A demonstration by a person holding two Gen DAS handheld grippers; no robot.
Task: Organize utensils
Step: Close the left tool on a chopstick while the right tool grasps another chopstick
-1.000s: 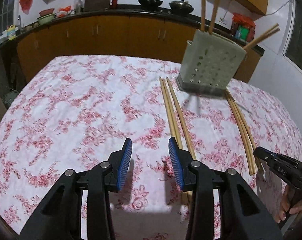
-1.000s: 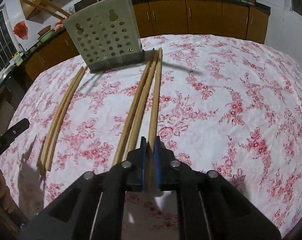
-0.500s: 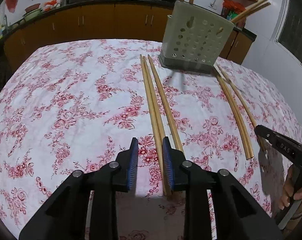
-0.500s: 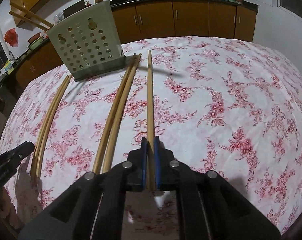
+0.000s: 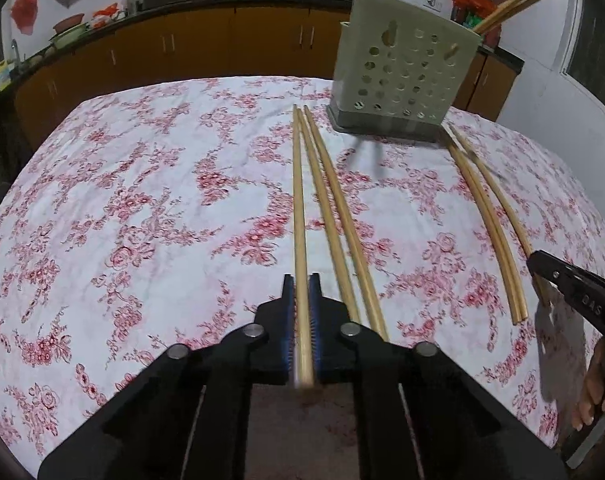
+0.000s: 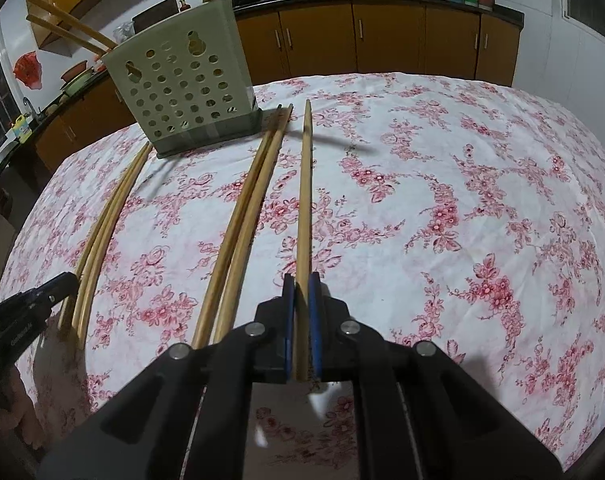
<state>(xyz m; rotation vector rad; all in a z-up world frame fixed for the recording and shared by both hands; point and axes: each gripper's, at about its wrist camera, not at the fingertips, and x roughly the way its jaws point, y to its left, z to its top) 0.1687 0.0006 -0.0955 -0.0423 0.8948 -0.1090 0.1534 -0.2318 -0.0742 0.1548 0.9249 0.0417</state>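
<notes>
Half a second ago the left gripper (image 5: 302, 292) stood part open astride a chopstick; now its blue pads have pinched tight on that chopstick (image 5: 299, 216), near its thick end, with the tip running out toward the perforated utensil holder (image 5: 402, 68). Two more chopsticks (image 5: 334, 216) lie just beside it on the floral tablecloth (image 5: 122, 200), and another pair (image 5: 486, 220) lies off to the right, near the other tool. The right gripper (image 6: 302, 292) is likewise clamped on a single chopstick (image 6: 304, 192), which looks lifted a little, clear of the pair (image 6: 246, 216) to its left. To my eye the job in hand is carrying each stick to the holder, where several chopsticks already stand. Doing it well means lifting straight up so the neighbours are not dragged along, tipping the stick upright, and aiming the thin end into the open top rather than against the wall
</notes>
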